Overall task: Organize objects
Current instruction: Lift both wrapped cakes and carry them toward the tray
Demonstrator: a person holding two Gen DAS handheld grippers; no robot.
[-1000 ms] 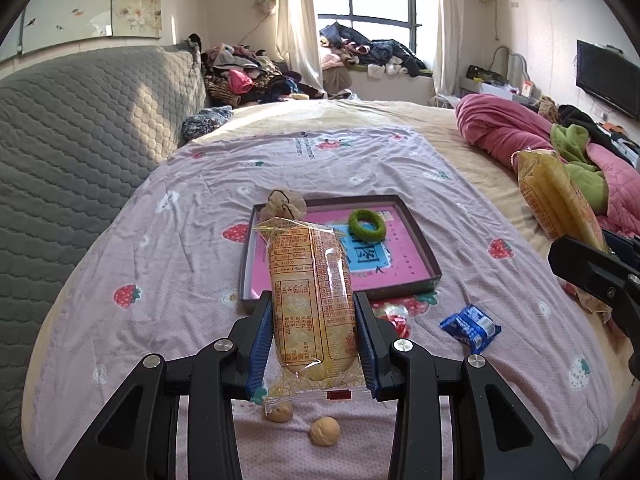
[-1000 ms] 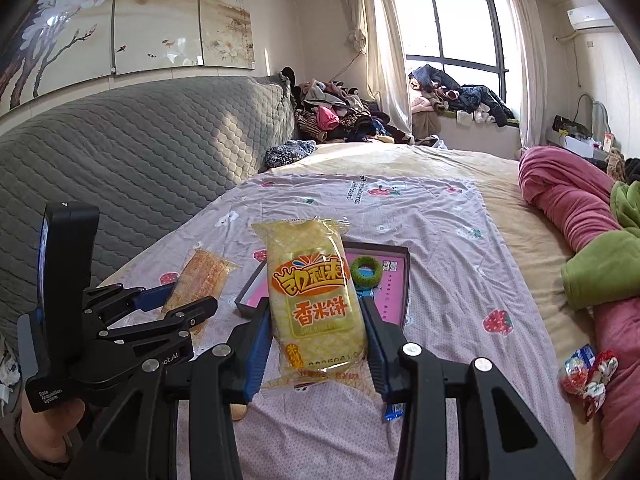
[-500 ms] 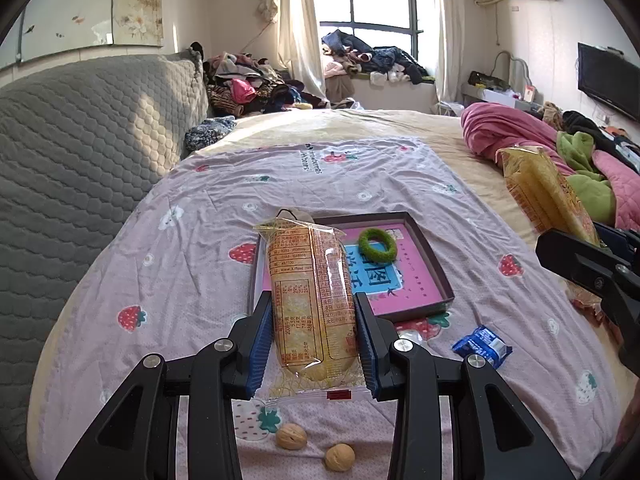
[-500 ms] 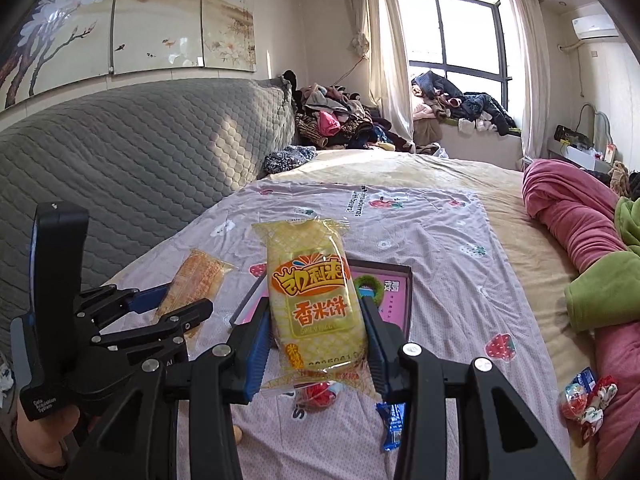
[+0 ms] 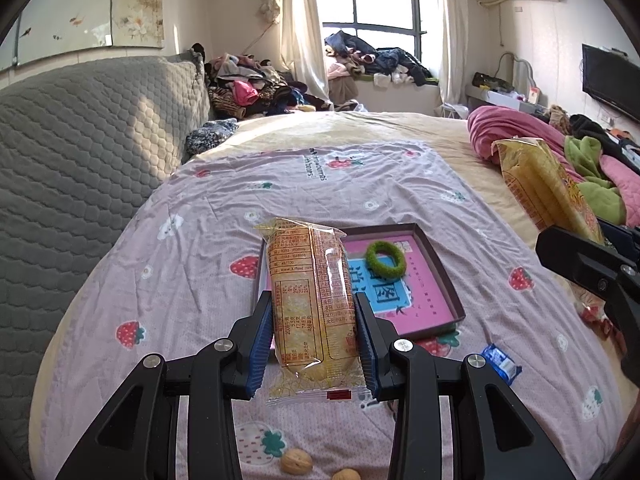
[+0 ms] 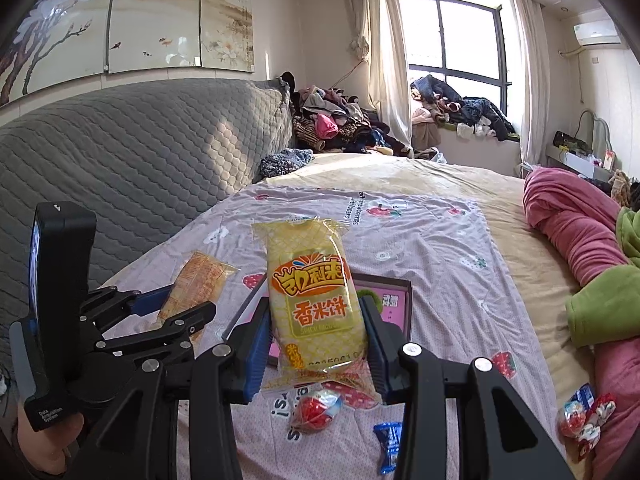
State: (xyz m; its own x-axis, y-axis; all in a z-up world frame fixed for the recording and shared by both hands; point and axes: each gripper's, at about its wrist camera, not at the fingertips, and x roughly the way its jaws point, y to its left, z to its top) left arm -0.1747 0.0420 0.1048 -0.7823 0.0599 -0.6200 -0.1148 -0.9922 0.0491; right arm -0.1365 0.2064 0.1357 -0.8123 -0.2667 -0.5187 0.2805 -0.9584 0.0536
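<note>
My left gripper (image 5: 315,332) clamps one cracker pack (image 5: 310,300), my right gripper (image 6: 316,332) another pack (image 6: 316,304), both lifted above the tray (image 5: 436,276), probably bound there beside the green ring (image 5: 385,259).

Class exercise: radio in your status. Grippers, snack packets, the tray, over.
Left gripper shut on orange rice-cracker packet. Right gripper shut on yellow rice-cracker packet. Pink tray holds green hair tie. Nothing blocking.

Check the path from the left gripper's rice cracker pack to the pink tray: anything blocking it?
Nothing visible blocks it. The rice cracker pack hangs just short of the pink tray; only a green hair tie lies inside, right of centre.
</note>
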